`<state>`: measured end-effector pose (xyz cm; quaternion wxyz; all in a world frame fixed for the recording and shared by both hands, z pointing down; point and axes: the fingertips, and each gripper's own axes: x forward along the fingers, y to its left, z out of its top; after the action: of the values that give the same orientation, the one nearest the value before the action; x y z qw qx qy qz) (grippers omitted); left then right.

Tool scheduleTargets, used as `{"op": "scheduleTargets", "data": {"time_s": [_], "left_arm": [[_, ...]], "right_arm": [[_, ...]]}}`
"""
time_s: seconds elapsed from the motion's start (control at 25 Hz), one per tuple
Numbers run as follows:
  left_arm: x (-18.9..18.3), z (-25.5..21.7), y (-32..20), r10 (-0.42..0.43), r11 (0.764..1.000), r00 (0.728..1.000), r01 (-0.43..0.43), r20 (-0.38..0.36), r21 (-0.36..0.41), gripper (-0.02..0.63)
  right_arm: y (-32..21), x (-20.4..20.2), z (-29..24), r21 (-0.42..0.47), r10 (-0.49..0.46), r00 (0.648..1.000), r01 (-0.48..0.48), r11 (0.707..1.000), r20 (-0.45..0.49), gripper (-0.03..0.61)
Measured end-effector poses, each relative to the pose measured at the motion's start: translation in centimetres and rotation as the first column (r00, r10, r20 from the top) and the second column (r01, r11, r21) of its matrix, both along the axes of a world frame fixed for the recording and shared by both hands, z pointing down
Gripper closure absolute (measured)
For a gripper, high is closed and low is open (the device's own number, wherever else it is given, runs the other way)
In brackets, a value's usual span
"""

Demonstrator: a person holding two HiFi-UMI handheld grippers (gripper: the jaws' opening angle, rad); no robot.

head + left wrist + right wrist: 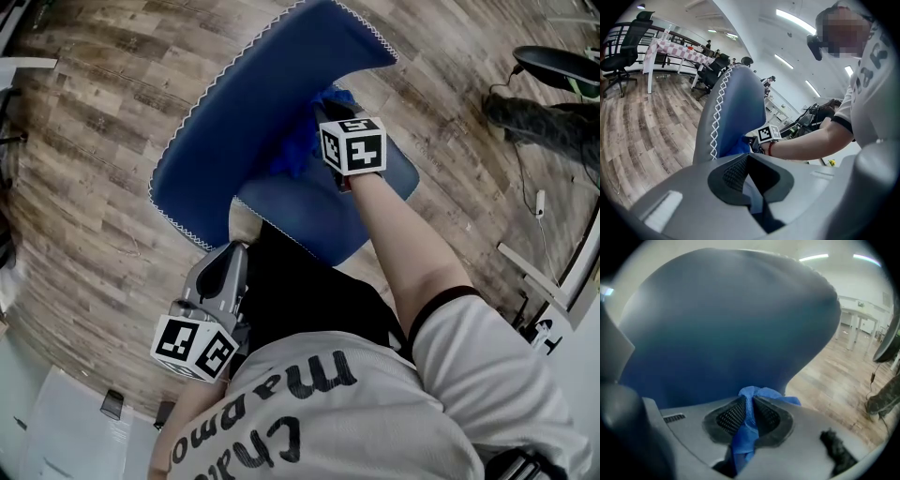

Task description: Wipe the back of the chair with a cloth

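Observation:
The blue chair's backrest (253, 122) rises over its seat (309, 211) in the head view. My right gripper (339, 117) is shut on a bunched blue cloth (305, 141) and holds it against the backrest's inner face. In the right gripper view the cloth (759, 394) sticks out between the closed pads of that gripper (751, 406), with the backrest (726, 319) filling the view close ahead. My left gripper (234, 255) is low by my body, off the chair's near left edge, shut with nothing in it. From there the stitched backrest edge (717, 112) and the cloth (738, 146) show.
Wood-plank floor lies all round the chair. Another person's dark leg and shoe (534, 117) and a cable (539, 202) are at the upper right. Black office chairs (623, 47) and a table with a checkered cover (679, 49) stand far behind.

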<state>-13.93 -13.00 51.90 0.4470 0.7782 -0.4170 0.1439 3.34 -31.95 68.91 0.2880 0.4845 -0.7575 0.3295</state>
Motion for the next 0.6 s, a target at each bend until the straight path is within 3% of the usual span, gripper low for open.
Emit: {"op": "scheduleTargets", "data": {"time_s": [0.2, 0.6], "left_arm": [[-0.4, 0.2, 0.3, -0.012, 1.000, 1.000, 0.012, 0.000, -0.006, 0.609], [-0.7, 0.3, 1.3, -0.027, 1.000, 1.000, 0.027, -0.009, 0.003, 0.609]], "right_arm": [[4.0, -5.2, 1.3, -0.071, -0.059, 0.995, 0.065, 0.995, 0.086, 0.523], [10.3, -13.4, 0.5, -0.096, -0.265, 0.942, 0.289, 0.953, 0.204, 0.523]]}}
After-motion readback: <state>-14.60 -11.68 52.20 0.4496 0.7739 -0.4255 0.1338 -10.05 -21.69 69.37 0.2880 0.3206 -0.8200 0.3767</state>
